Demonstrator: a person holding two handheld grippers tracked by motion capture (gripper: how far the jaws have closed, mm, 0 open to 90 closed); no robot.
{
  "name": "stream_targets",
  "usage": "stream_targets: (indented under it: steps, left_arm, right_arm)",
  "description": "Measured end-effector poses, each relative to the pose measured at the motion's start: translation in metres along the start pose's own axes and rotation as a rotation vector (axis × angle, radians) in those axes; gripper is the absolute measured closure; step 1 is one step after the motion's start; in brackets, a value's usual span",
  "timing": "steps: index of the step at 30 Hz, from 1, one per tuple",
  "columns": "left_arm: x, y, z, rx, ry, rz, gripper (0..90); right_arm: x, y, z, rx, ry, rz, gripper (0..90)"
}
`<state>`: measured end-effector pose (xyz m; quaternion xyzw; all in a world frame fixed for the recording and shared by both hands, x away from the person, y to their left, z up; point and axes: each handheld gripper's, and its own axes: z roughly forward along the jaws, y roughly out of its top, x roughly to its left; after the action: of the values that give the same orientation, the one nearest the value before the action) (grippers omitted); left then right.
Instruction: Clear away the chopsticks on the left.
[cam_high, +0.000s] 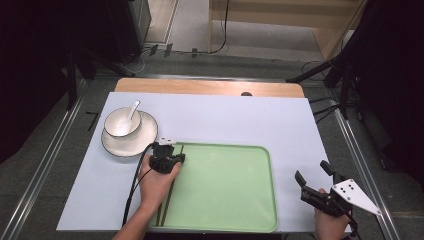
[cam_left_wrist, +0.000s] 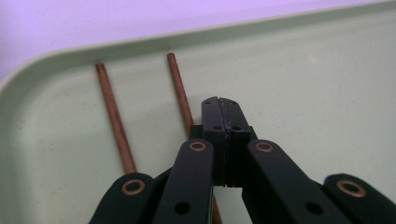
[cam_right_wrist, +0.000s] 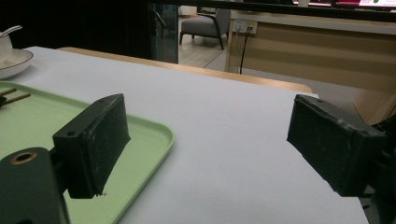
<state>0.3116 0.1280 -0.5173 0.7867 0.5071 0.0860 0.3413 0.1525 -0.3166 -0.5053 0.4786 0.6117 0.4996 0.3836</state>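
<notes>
A pale sheet (cam_high: 225, 125) covers the wooden tabletop (cam_high: 210, 87); grey floor (cam_high: 200, 60) beyond. Left gripper (cam_left_wrist: 223, 116) jaws together over the green tray (cam_high: 225, 180); right gripper (cam_right_wrist: 210, 149) jaws apart.

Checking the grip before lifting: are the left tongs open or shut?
Shut: the left tongs have jaws pressed together with no gap, beside one chopstick, not around it.

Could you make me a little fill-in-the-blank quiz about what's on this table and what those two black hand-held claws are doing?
1. The two brown chopsticks lie in the green ____.
2. The white spoon rests in the ____, which sits on a plate.
3. The left gripper has its jaws pressed ____ above the tray.
4. The right gripper holds its jaws wide ____ over the white tabletop.

Missing words: tray; bowl; shut; open
</notes>
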Motion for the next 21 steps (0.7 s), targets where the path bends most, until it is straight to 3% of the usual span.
stream_targets:
  steps: [9,14,15,16,21]
  left_arm:
    - [0.004,-0.002,-0.003,-0.009,-0.002,-0.011,90.0]
    - [0.004,-0.003,-0.009,-0.066,-0.040,0.013,75.2]
    - [0.004,-0.003,-0.011,-0.077,-0.046,0.019,67.3]
    - [0.004,-0.003,-0.012,-0.103,-0.050,0.037,67.3]
    - [0.004,-0.004,-0.024,-0.154,-0.096,0.079,41.6]
  right_arm:
    - [0.001,0.000,0.001,0.002,0.002,0.000,13.0]
    - [0.000,0.000,0.000,0.001,0.001,0.002,13.0]
    - [0.000,-0.001,0.001,0.002,0.002,0.004,13.0]
    - [0.000,-0.001,0.001,0.002,0.002,0.004,13.0]
    - [0.000,-0.001,0.001,0.003,0.002,0.003,13.0]
